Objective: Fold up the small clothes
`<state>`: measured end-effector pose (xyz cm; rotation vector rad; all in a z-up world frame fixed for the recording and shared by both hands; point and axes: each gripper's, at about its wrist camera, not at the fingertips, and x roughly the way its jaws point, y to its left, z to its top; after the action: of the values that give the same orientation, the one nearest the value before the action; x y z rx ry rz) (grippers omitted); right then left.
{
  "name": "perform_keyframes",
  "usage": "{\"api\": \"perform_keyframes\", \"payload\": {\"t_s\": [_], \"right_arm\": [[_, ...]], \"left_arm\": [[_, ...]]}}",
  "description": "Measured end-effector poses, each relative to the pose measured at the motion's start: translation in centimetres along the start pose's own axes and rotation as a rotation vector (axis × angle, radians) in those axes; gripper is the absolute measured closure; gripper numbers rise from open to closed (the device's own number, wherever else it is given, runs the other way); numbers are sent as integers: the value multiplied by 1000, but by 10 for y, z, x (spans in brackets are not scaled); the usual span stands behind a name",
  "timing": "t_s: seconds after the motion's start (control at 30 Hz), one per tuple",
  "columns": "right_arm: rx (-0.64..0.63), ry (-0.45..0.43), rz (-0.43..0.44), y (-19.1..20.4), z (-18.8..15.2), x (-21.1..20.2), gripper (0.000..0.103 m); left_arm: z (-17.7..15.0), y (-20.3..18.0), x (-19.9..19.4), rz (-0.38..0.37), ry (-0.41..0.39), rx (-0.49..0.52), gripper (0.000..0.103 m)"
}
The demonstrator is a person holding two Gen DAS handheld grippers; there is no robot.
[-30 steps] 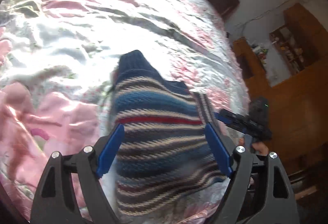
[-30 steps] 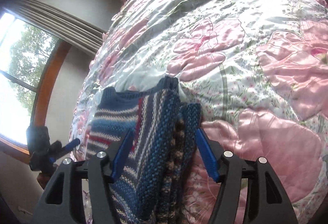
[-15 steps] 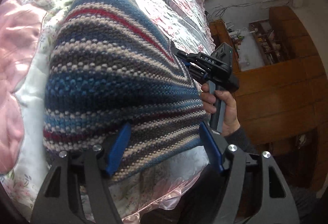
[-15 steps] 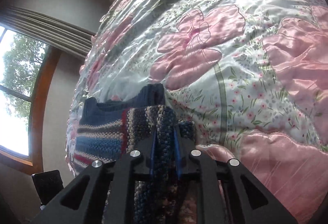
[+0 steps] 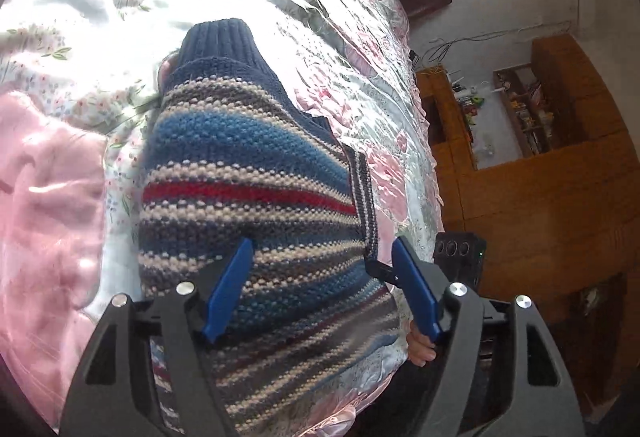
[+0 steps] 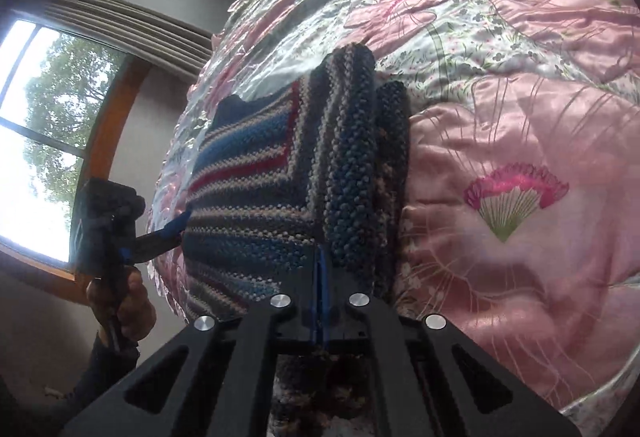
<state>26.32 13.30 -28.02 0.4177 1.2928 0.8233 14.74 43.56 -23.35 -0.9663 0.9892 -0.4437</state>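
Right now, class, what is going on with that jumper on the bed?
A person with a gripper in each hand is folding a striped knitted sweater on a floral satin quilt. The right gripper is shut on a bunched fold of the knit. The left gripper is open over the sweater, gripping nothing.

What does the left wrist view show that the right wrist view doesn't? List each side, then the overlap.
Left wrist only: the sweater's ribbed navy cuff, wooden shelving, and the open left claw over the knit.

Right wrist only: a window with trees, a magenta fan-shaped flower on the quilt, and the right claw shut on a fold.

Both: the striped sweater lying on the floral satin quilt.
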Motion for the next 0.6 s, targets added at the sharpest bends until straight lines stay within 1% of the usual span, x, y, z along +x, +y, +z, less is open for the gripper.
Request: {"api": "perform_keyframes", "payload": {"t_s": [0.03, 0.07, 0.1, 0.13, 0.2, 0.23, 0.27, 0.3, 0.33, 0.37, 0.43, 0.5, 0.53, 0.57, 0.6], "right_arm": [[-14, -17, 10, 8, -2, -9, 100], [-30, -33, 27, 18, -4, -19, 98], [-48, -42, 48, 26, -9, -28, 98], [-60, -45, 66, 33, -14, -33, 98], [-64, -18, 67, 36, -25, -29, 98], [-52, -2, 56, 31, -28, -23, 98], [-31, 4, 26, 23, -30, -16, 102], [-3, 7, 20, 11, -33, -10, 103], [33, 6, 39, 0, -35, -7, 103], [60, 0, 58, -7, -38, -6, 103], [81, -10, 73, -10, -42, -8, 103], [80, -11, 68, -5, -48, -13, 103], [83, -16, 68, -2, -51, -17, 103], [79, -15, 74, 1, -55, -24, 100], [76, -30, 67, 5, -60, -32, 92]], "left_arm": [[-1, -1, -9, -13, -15, -2, 27], [-4, -7, -17, -30, -31, 11, 24], [-10, -13, -24, -43, -36, 37, 22], [-14, -19, -27, -32, -34, 67, 21], [-21, -23, -24, 30, -19, 105, 21], [-22, -18, -20, 68, -8, 101, 21], [-21, -10, -16, 98, -1, 91, 21], [-20, -3, -12, 91, 2, 80, 22], [-21, 5, -11, 85, 3, 67, 24], [-21, 9, -11, 76, -2, 59, 24], [-24, 11, -14, 52, -15, 42, 24], [-27, 14, -17, 40, -17, 24, 22], [-29, 13, -21, 45, -20, 16, 16], [-34, 11, -26, 58, -27, 13, 12], [-41, 8, -32, 91, -39, 13, 5]]}}
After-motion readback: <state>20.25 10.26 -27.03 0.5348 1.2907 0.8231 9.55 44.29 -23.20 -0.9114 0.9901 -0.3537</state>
